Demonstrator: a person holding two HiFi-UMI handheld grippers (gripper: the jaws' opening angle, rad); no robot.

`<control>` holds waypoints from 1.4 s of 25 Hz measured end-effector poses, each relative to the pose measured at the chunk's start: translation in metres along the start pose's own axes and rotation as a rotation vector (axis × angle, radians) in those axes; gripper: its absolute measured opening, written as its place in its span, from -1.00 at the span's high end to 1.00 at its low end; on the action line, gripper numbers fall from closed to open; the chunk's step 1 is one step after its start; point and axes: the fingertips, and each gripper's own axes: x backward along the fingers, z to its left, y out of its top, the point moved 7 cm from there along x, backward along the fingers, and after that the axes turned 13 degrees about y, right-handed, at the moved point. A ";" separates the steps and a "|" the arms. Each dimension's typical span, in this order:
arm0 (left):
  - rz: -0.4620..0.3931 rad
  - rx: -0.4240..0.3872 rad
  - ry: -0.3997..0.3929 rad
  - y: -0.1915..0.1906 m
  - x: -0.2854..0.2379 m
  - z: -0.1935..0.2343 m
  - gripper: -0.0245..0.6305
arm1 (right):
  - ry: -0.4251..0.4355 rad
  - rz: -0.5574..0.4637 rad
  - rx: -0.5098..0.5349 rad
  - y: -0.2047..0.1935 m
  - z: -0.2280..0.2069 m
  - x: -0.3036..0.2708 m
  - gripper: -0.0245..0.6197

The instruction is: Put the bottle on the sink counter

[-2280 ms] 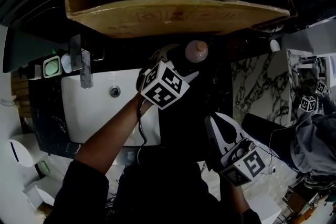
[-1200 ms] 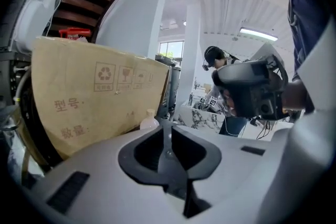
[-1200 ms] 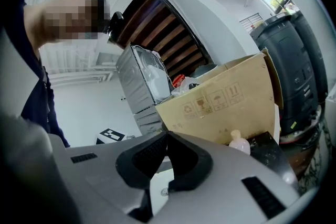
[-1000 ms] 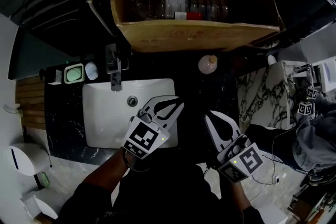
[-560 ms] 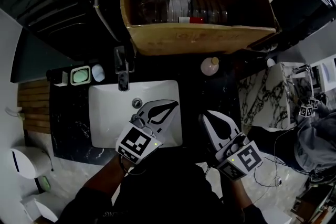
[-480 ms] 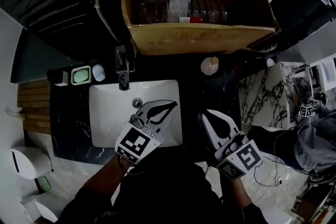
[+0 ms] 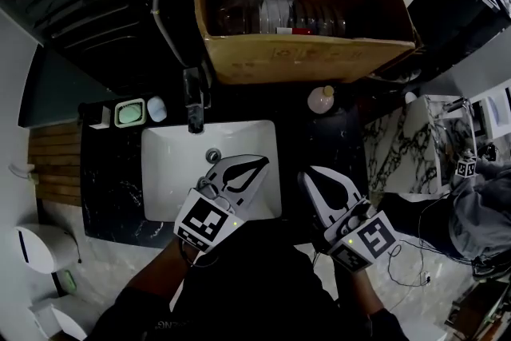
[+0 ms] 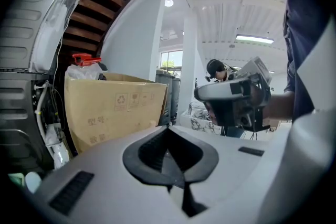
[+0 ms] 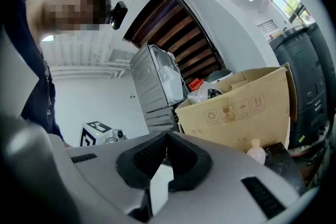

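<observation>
Where the jaws of the left gripper (image 8: pixel 168 136) meet, they are pressed together tip to tip and hold nothing. The right gripper (image 9: pixel 167 138) is closed the same way and is just as empty. In the head view both are held low at the near side of the sink counter (image 7: pixel 112 180). The left one is over the front right part of the white basin (image 7: pixel 172 172), and the right one is just beside it over the dark stone.

Neither touches the bottle (image 7: pixel 322 99). It stands upright, well apart from both, on the black counter to the right of the basin. Bare counter lies between it and the jaws. Just behind it rises the front wall of a large open cardboard box (image 7: pixel 307 56), which holds clear plastic containers and a crumpled plastic bag with a red part.

At the back of the basin stands a dark faucet (image 7: pixel 194 101). To its left are a green soap dish (image 7: pixel 129 113) and a small white object (image 7: pixel 156 108). A white, dark-veined marble surface (image 7: pixel 399 148) lies to the right of the counter, and wooden slats (image 7: pixel 52 164) to its left. The gripper views show white walls and a ribbed ceiling with lamps.

The bottle is small and pale pink, with a rounded body, a narrow neck and a round, slightly tan cap. Any label is too small to make out.
</observation>
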 end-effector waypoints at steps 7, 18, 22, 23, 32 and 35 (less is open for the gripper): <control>-0.006 0.022 0.022 0.002 0.009 -0.002 0.90 | 0.014 0.003 0.008 0.000 0.010 0.000 0.84; -0.011 -0.002 0.043 0.000 0.013 0.000 0.90 | 0.028 0.021 0.018 0.000 0.014 -0.001 0.84; -0.010 0.022 0.048 0.000 0.011 -0.001 0.90 | 0.030 0.027 0.021 0.000 0.013 0.000 0.84; -0.009 0.024 0.049 0.000 0.011 -0.001 0.90 | 0.031 0.028 0.022 0.000 0.014 0.000 0.84; -0.005 0.022 0.051 -0.001 0.008 -0.004 0.90 | 0.026 0.028 0.026 0.000 0.010 0.003 0.84; -0.002 0.015 0.048 -0.001 0.007 -0.005 0.90 | 0.026 0.025 0.034 0.000 0.009 0.004 0.84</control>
